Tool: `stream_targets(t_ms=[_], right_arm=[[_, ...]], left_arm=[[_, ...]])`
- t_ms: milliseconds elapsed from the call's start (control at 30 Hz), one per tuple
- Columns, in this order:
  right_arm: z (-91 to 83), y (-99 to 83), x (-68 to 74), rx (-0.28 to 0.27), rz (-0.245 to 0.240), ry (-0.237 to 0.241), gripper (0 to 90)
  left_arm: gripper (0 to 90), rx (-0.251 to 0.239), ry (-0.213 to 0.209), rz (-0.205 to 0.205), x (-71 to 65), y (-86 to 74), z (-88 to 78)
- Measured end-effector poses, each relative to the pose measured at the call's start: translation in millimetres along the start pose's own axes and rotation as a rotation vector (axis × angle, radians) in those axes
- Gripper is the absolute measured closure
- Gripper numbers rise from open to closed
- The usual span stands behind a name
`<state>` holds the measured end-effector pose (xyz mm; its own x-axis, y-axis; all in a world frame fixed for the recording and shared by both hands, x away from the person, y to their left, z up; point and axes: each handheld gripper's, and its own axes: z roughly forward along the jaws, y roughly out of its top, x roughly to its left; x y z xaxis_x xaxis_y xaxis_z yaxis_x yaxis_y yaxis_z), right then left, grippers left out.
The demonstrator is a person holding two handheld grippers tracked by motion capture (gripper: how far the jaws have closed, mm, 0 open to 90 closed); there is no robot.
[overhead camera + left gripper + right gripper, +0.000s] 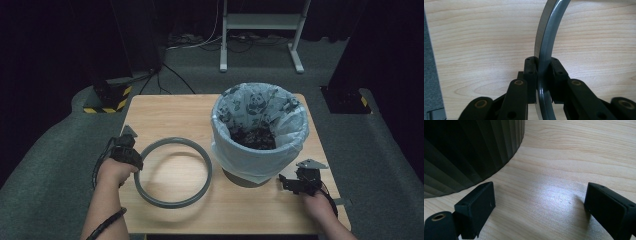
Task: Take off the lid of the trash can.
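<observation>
Grey ring (546, 50) clamped by left hand-held gripper (543, 65); bagged bin (258, 135) holds dark scraps; right hand-held gripper (539, 205) open.

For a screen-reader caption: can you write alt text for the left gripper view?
The left gripper clamps its two black jaws on the edge of a grey plastic ring, which curves up and away over a light wooden table. A strip of grey carpet shows at the left.
</observation>
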<state>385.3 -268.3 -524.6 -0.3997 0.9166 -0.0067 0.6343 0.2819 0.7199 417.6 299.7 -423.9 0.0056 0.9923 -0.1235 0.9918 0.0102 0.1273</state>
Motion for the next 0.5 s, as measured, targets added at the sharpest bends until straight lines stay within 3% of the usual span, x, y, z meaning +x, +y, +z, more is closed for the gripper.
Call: stream_targets(t_ms=[500], right_arm=[[0.0, 0.0, -0.1, 0.000, -0.001, 0.000, 9.6]], left_arm=[[77.9, -0.003, 0.006, -0.004, -11.2, 5.0, 18.1]])
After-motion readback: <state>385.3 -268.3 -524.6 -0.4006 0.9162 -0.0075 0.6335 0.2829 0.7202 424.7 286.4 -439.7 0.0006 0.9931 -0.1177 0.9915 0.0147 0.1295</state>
